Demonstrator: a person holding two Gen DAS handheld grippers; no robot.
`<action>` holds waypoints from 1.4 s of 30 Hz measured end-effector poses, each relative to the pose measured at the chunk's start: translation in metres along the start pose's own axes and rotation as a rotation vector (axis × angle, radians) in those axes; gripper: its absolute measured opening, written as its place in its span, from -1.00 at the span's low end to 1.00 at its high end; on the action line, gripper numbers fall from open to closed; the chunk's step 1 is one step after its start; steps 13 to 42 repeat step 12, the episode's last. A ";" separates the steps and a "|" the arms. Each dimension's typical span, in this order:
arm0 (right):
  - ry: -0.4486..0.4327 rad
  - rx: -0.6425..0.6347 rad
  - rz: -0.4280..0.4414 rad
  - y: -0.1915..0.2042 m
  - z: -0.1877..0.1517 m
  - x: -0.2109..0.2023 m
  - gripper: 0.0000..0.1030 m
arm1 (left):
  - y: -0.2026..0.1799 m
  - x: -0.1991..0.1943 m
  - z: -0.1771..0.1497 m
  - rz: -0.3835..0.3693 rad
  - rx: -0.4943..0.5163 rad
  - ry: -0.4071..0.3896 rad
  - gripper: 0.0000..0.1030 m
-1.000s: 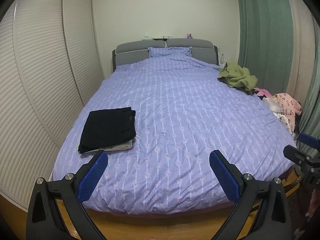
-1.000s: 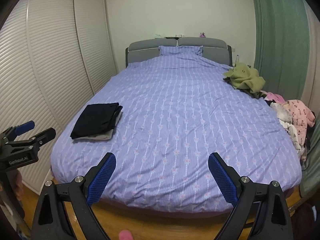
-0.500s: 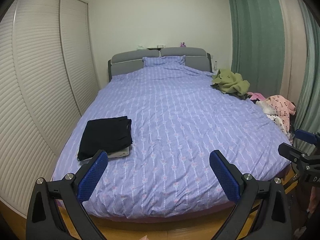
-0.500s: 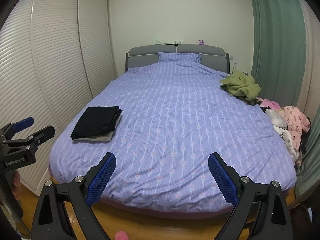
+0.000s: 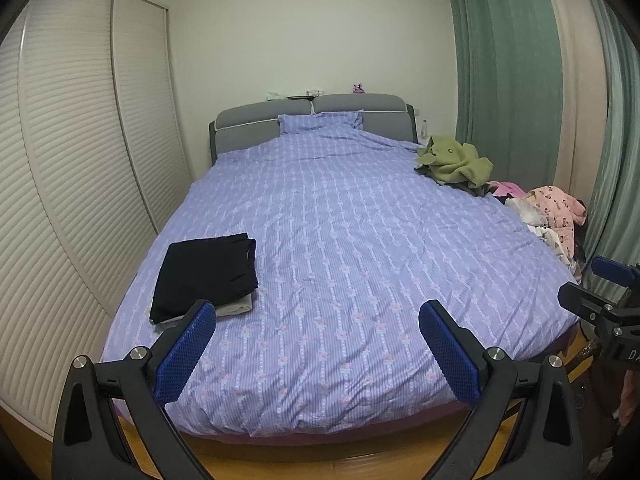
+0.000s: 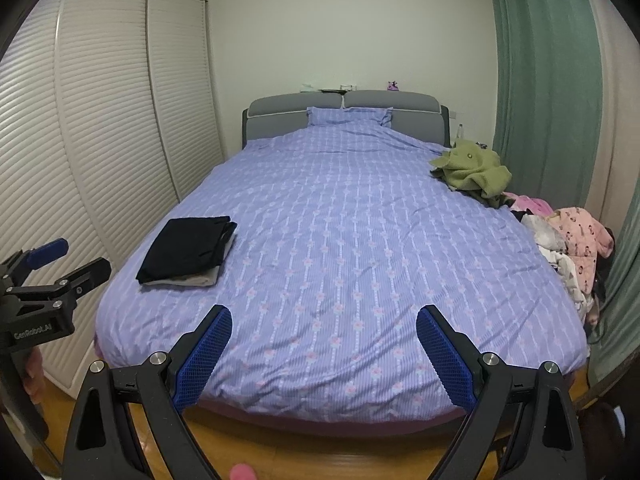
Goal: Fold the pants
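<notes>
Folded black pants [image 5: 208, 274] [image 6: 188, 246] lie on top of a folded light garment [image 5: 236, 307] [image 6: 188, 280] at the bed's near left. My left gripper [image 5: 316, 316] is open, held off the foot of the bed, with nothing between its blue pads. My right gripper [image 6: 324, 320] is open too and equally empty. The right gripper shows at the right edge of the left wrist view [image 5: 600, 300], and the left one at the left edge of the right wrist view [image 6: 52, 276].
A bed with a purple patterned cover [image 5: 340, 240] [image 6: 340, 220] fills the room. An olive garment [image 5: 452, 160] [image 6: 472, 170] and a pile of pink and white clothes [image 5: 552, 216] [image 6: 572, 240] lie along its right side. Louvred wardrobe doors [image 5: 80, 160] stand left, green curtains [image 5: 508, 60] right.
Both grippers have drawn back and tilted up, so the bed sits lower and farther in both views. Both stayed open. The clothes have not moved.
</notes>
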State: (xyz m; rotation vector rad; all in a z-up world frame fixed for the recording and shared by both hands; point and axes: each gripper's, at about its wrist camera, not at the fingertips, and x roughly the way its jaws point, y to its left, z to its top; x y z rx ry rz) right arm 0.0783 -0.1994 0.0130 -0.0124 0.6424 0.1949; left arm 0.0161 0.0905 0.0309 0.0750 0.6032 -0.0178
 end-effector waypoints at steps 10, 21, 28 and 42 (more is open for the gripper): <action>0.003 0.010 -0.007 -0.005 -0.002 0.000 0.84 | -0.003 0.000 -0.001 -0.006 -0.002 0.013 1.00; 0.003 0.012 -0.009 -0.005 -0.002 0.000 0.84 | -0.004 0.000 -0.001 -0.005 0.000 0.011 1.00; 0.003 0.012 -0.009 -0.005 -0.002 0.000 0.84 | -0.004 0.000 -0.001 -0.005 0.000 0.011 1.00; 0.003 0.012 -0.009 -0.005 -0.002 0.000 0.84 | -0.004 0.000 -0.001 -0.005 0.000 0.011 1.00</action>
